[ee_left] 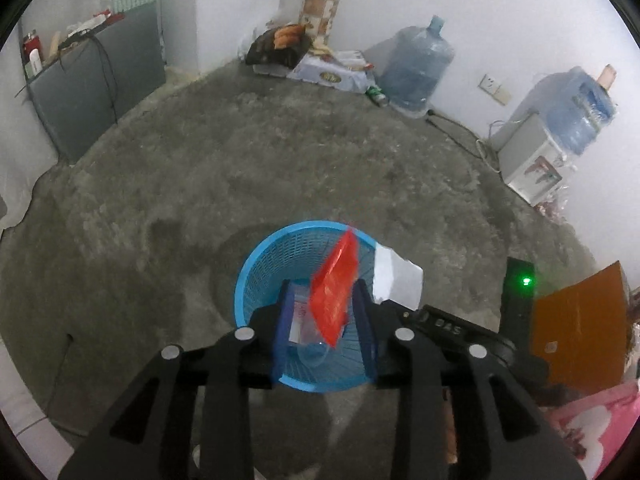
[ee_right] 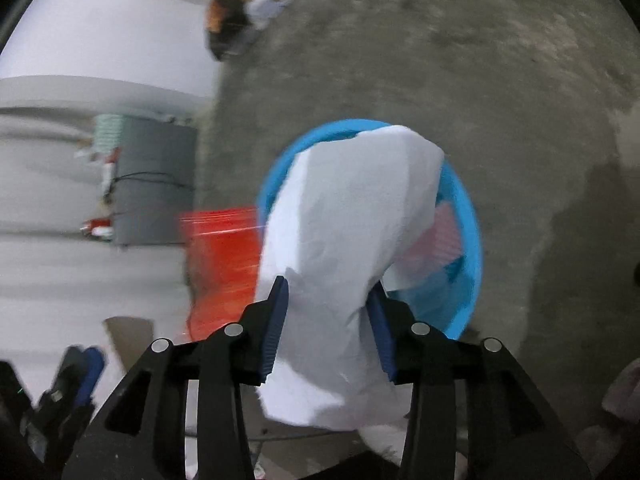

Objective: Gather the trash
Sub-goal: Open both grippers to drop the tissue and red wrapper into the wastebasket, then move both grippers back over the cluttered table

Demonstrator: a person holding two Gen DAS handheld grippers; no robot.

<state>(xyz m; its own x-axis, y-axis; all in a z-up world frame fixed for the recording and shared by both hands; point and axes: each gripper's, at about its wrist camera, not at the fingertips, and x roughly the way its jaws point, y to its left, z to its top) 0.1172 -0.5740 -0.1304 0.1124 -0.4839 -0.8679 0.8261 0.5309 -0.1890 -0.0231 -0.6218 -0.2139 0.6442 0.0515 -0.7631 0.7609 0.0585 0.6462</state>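
A blue mesh trash basket stands on the concrete floor, with a clear plastic item inside. My left gripper is open above it; a red wrapper is loose between the fingers, over the basket. My right gripper holds a crumpled white paper between its fingers, over the basket rim. The paper also shows in the left wrist view at the basket's right edge. The red wrapper shows blurred in the right wrist view.
Two water jugs and a dispenser stand along the far wall. A grey cabinet is at left. Bags and boxes lie in the far corner. An orange card is at right.
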